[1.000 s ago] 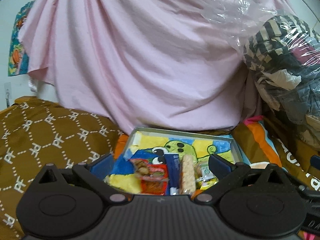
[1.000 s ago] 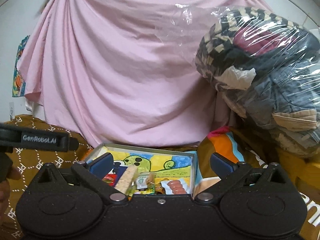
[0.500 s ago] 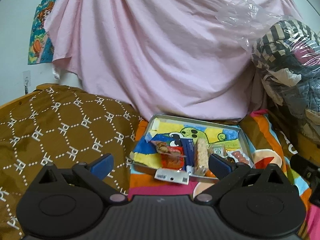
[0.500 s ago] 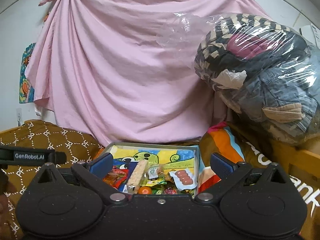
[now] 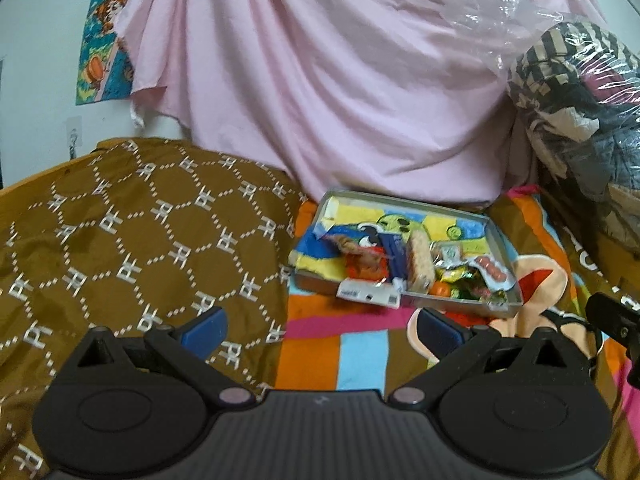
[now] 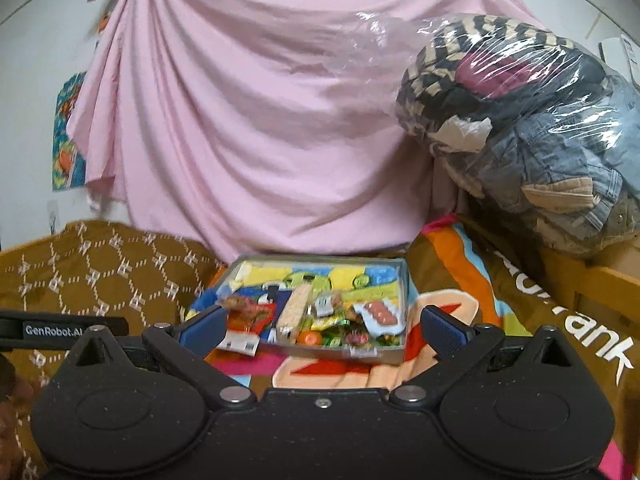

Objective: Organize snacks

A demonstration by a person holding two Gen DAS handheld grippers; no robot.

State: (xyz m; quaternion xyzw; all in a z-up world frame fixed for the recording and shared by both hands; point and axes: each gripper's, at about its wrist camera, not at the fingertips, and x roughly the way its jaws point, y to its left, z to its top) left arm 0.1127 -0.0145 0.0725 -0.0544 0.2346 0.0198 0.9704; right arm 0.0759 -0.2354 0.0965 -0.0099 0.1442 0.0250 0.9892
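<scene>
A bed is covered on its left by a brown quilt (image 5: 132,240) with a white hexagon pattern and on its right by a striped, multicoloured blanket (image 5: 344,344). A shallow metal tray (image 5: 452,306) of snack packets rests on the blanket, toward the far side. A clear bag of clothes (image 6: 528,120) sits at far right.

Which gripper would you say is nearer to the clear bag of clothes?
Right. The right gripper has the bag of clothes ahead on its right; the left gripper sits farther left of it.
</scene>
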